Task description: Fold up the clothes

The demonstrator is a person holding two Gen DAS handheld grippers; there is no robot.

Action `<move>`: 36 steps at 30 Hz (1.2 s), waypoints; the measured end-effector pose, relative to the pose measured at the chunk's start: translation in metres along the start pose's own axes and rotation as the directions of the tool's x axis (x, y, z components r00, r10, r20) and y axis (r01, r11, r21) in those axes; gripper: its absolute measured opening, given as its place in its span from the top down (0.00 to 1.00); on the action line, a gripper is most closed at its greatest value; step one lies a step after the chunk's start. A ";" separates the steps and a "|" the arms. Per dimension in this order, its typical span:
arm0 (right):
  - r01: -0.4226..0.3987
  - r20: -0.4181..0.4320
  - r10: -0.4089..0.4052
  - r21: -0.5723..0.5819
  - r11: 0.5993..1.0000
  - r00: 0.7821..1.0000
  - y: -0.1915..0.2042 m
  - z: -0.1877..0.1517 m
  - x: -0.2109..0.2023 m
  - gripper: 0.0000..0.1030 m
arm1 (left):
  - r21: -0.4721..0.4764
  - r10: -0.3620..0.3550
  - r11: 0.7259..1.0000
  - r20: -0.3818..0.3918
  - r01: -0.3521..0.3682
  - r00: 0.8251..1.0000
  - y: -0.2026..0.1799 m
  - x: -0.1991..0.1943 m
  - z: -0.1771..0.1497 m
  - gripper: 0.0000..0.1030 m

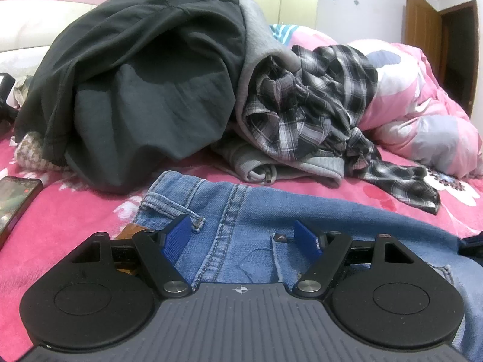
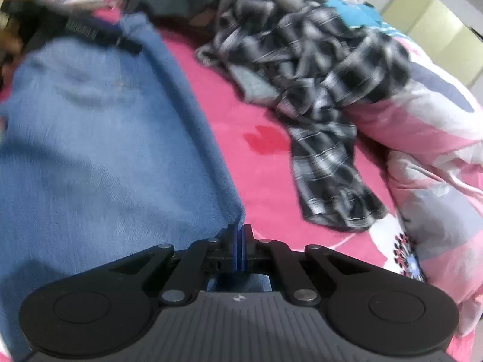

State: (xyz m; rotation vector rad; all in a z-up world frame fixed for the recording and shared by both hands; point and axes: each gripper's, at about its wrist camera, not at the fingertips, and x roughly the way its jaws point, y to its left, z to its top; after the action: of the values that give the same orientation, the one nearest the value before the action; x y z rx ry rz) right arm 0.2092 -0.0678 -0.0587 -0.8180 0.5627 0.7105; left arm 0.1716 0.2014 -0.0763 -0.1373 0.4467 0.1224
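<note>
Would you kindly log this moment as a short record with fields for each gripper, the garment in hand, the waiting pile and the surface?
left gripper: open, over the waistband end of the jeans, holding nothing
right gripper: shut on an edge of the jeans
jeans: blue denim, spread on the bed
pile: dark grey garment, grey hoodie, plaid shirt, all unfolded
surface: pink bedsheet, pink quilt bunched beside the pile
other: phone on the sheet

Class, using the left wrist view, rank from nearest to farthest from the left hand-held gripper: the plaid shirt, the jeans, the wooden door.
1. Jeans, directly under the left hand-held gripper.
2. Plaid shirt, in the pile ahead, to the right.
3. Wooden door, far right on the back wall.
</note>
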 end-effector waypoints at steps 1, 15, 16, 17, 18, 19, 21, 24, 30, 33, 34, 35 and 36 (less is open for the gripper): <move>-0.007 0.010 0.007 0.025 1.000 1.000 -0.003 -0.001 0.000 0.98 | 0.000 0.000 1.000 0.000 0.000 1.000 0.000 0.000 0.000 0.26; 0.071 0.012 -0.193 0.908 0.412 0.981 -0.160 -0.130 -0.132 0.67 | -0.021 -0.003 1.000 0.010 0.003 1.000 0.002 -0.007 0.003 0.25; 0.074 0.010 -0.205 0.915 0.397 0.979 -0.159 -0.138 -0.143 0.67 | -0.024 -0.002 1.000 0.012 0.002 1.000 0.003 -0.008 0.003 0.25; 0.082 0.005 -0.213 0.913 0.400 0.977 -0.155 -0.143 -0.153 0.67 | -0.033 -0.003 0.999 0.017 0.003 1.000 0.003 -0.011 0.005 0.25; 0.093 0.000 -0.222 0.908 0.408 0.975 -0.151 -0.148 -0.162 0.67 | -0.051 -0.004 0.999 0.024 0.006 1.000 0.004 -0.017 0.007 0.25; 0.098 0.001 -0.225 0.898 0.428 0.974 -0.146 -0.150 -0.170 0.67 | -0.072 -0.010 0.997 0.030 0.013 1.000 0.004 -0.023 0.010 0.25; 0.092 0.015 -0.208 0.865 0.493 0.978 -0.138 -0.151 -0.178 0.67 | -0.102 -0.044 0.994 0.050 0.049 0.998 -0.002 -0.038 0.017 0.25; 0.056 0.055 -0.145 0.749 0.661 0.988 -0.117 -0.131 -0.170 0.67 | -0.054 -0.121 0.991 0.083 0.126 0.989 -0.029 -0.062 0.031 0.22; -0.056 0.071 0.031 0.383 0.922 0.997 -0.079 -0.084 -0.129 0.68 | 0.107 -0.250 0.961 -0.077 0.257 0.965 -0.100 -0.048 0.034 0.21; -0.100 0.025 0.097 0.224 0.969 0.995 -0.070 -0.072 -0.104 0.68 | 0.154 -0.243 0.950 -0.179 0.271 0.954 -0.121 -0.027 0.025 0.21; -0.112 0.009 0.113 0.195 0.974 0.994 -0.070 -0.071 -0.097 0.68 | 0.160 -0.227 0.951 -0.213 0.264 0.950 -0.123 -0.018 0.021 0.21; -0.125 -0.007 0.128 0.166 0.978 0.992 -0.070 -0.070 -0.091 0.68 | 0.165 -0.208 0.954 -0.240 0.251 0.948 -0.124 -0.011 0.016 0.22; -0.139 -0.023 0.143 0.138 0.981 0.989 -0.070 -0.070 -0.084 0.68 | 0.168 -0.185 0.958 -0.260 0.233 0.948 -0.124 -0.005 0.012 0.22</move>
State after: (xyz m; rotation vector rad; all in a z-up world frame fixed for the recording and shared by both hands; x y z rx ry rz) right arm 0.1958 -0.1865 -0.0084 -0.6684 0.6966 0.7805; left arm 0.1903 0.0812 -0.0506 -0.0038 0.6821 -0.1509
